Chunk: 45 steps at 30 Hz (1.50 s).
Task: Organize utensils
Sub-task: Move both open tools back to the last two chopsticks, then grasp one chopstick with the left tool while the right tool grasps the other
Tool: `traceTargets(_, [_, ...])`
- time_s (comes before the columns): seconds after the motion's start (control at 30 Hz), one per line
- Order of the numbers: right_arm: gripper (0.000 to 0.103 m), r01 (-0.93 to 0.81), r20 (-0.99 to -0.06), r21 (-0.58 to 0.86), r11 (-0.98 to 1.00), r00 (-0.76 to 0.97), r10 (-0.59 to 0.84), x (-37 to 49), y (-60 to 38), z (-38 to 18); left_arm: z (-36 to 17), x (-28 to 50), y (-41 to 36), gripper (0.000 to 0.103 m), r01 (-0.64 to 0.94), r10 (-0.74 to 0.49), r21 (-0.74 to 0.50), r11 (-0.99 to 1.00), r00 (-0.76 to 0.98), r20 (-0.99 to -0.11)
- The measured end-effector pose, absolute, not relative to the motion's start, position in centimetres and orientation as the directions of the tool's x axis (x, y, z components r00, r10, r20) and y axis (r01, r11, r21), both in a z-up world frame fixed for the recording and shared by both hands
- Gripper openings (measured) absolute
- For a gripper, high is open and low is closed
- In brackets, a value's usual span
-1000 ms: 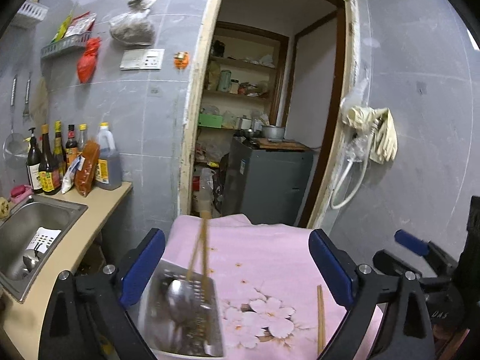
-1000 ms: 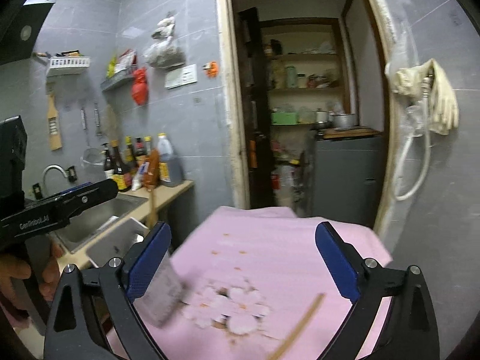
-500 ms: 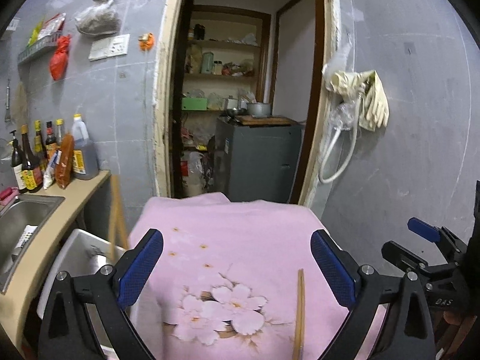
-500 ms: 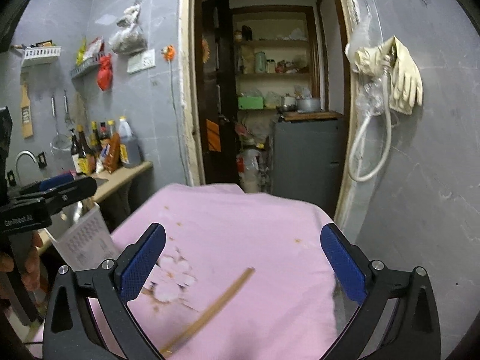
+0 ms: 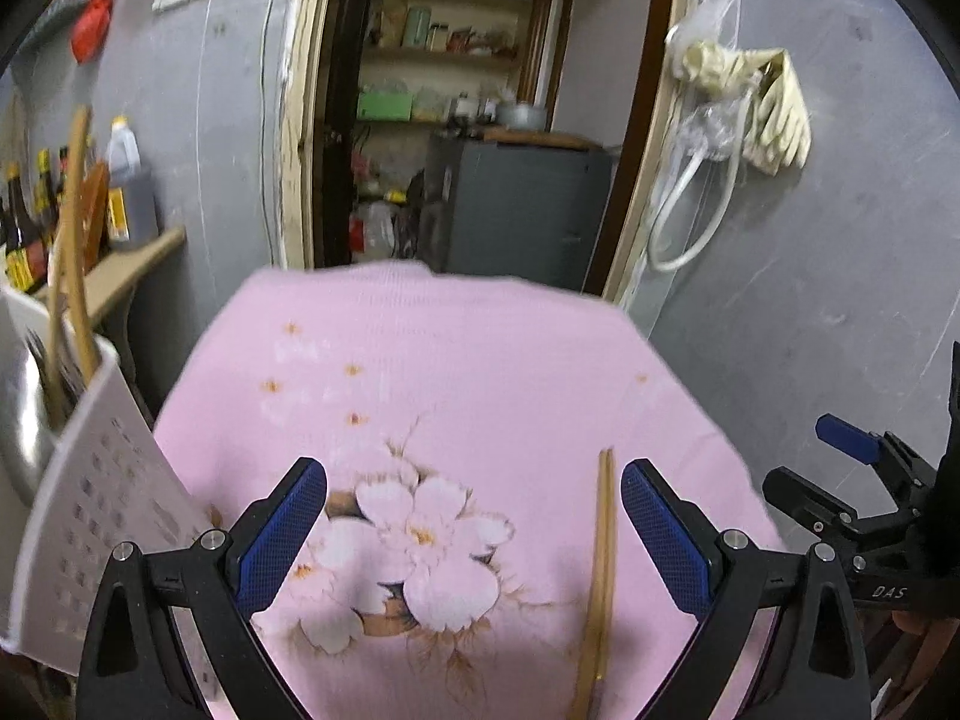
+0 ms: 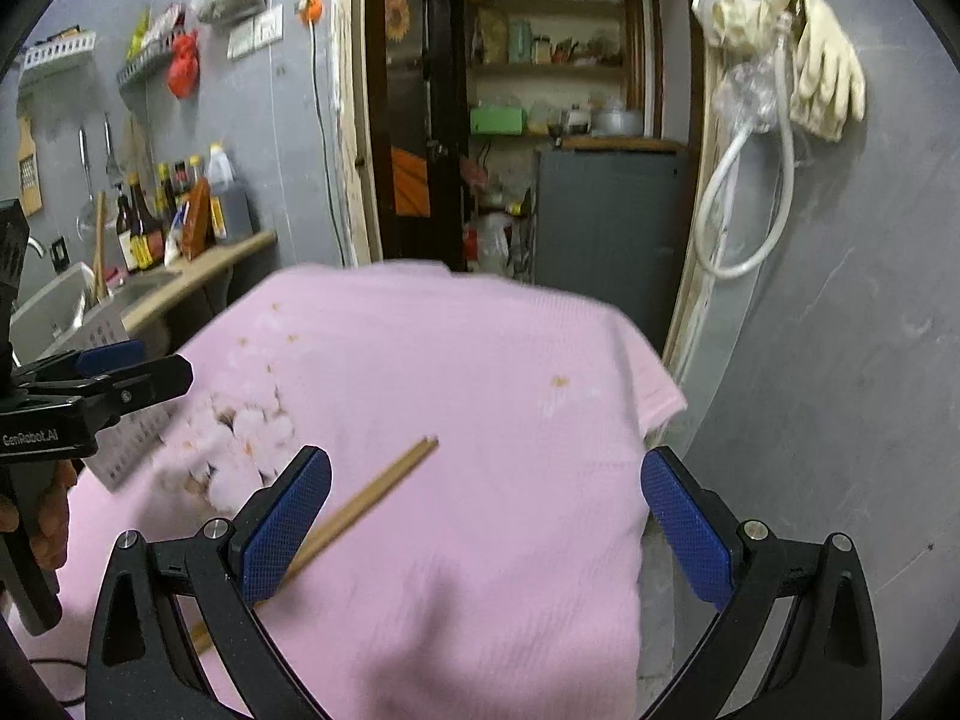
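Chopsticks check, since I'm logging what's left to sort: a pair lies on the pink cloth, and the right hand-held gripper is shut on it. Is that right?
Not quite. The chopsticks do lie on the pink cloth, but the right hand-held gripper is open and holds nothing; the pair only passes under its left finger. The right wrist view shows this.

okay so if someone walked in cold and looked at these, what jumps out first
The pink flowered cloth fills the middle of both views, with a pair of chopsticks lying on it. At its left edge stands a white holder with chopsticks and metal utensils inside. The left gripper and right gripper hang open above the cloth.
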State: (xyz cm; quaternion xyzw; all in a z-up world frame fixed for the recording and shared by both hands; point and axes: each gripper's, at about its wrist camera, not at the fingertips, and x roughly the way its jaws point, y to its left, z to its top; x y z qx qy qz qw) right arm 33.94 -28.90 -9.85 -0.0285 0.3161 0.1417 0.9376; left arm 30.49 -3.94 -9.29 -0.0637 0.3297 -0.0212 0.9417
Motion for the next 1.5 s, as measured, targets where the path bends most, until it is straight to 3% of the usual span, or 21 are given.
traceTargets(0.37, [0.102, -0.329, -0.706, 0.028, 0.944, 0.662, 0.252, 35.8, -25.5, -14.3, -13.5, 32.0, -2.4, 0.098, -0.006, -0.14, -0.2, 0.98, 0.696, -0.704])
traceTargets(0.9, [0.102, -0.357, -0.783, 0.008, 0.934, 0.579, 0.228, 37.2, -22.6, -16.7, -15.7, 32.8, -1.3, 0.074, 0.032, -0.239, -0.282, 0.959, 0.628, -0.741])
traceTargets(1.5, [0.101, -0.347, -0.853, 0.021, 0.938, 0.484, 0.198, 38.4, -22.1, -17.3, -16.1, 33.1, -1.9, 0.064, 0.086, -0.309, -0.325, 0.942, 0.598, -0.739])
